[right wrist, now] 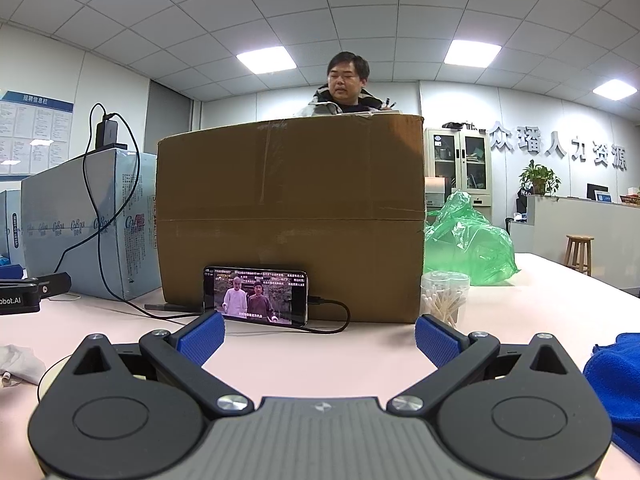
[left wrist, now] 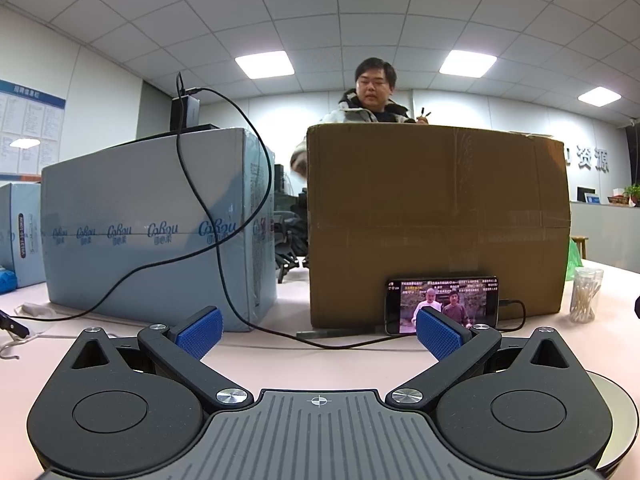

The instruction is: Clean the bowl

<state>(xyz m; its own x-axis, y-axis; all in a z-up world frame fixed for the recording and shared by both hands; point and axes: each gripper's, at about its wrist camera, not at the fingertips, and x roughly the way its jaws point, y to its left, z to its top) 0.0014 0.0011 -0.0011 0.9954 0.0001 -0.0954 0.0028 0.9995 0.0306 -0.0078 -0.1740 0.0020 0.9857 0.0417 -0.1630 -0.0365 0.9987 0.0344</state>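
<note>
A box (right wrist: 291, 216) walls off the far side of the table (right wrist: 320, 356), with a phone (right wrist: 256, 296) leaning on it; bare table lies ahead of both grippers. The left gripper (left wrist: 319, 330) and right gripper (right wrist: 320, 338) are spread wide, holding nothing. The bowl (left wrist: 622, 420) (only its rim shows) sits beside the left gripper; a blue cloth (right wrist: 616, 384) lies right of the right one.

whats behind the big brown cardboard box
A person stands behind the cardboard box, visible only from the shoulders up; the box covers the rest. A green plastic bag pokes out past its right edge. Anything else back there is hidden.
</note>
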